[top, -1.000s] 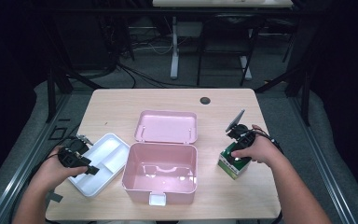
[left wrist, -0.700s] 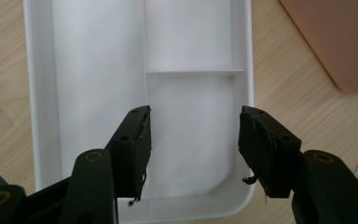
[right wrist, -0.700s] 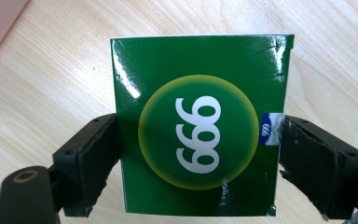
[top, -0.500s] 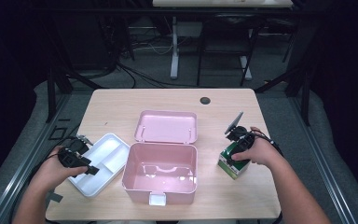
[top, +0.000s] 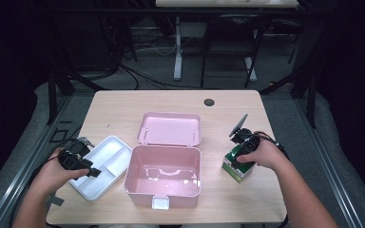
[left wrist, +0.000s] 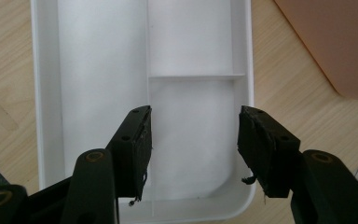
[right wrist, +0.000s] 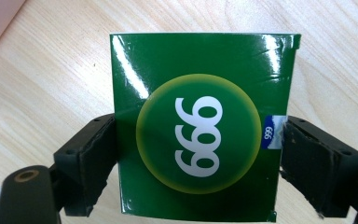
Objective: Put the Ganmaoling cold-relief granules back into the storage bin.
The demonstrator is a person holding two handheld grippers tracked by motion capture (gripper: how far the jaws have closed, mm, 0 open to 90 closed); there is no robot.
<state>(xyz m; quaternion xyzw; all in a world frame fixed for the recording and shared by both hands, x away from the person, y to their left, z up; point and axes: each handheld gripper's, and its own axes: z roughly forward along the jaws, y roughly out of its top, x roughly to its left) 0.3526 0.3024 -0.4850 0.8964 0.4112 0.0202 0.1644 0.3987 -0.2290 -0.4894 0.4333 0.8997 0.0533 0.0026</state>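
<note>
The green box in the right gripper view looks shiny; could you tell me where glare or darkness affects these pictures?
Right gripper view: white glare streaks cross the top of the green box. High view: the table is evenly lit, the room behind is dark. Left gripper view: the white tray is bright but its dividers stay readable.

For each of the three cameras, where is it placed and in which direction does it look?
High view: above the person's side, looking forward and down on the table; forearms and both hands show.
Left gripper view: rides the left gripper, looking down into the white tray; open jaws show.
Right gripper view: rides the right gripper; jaws flank the green box.
Shared: high view also shows tray and box.
</note>
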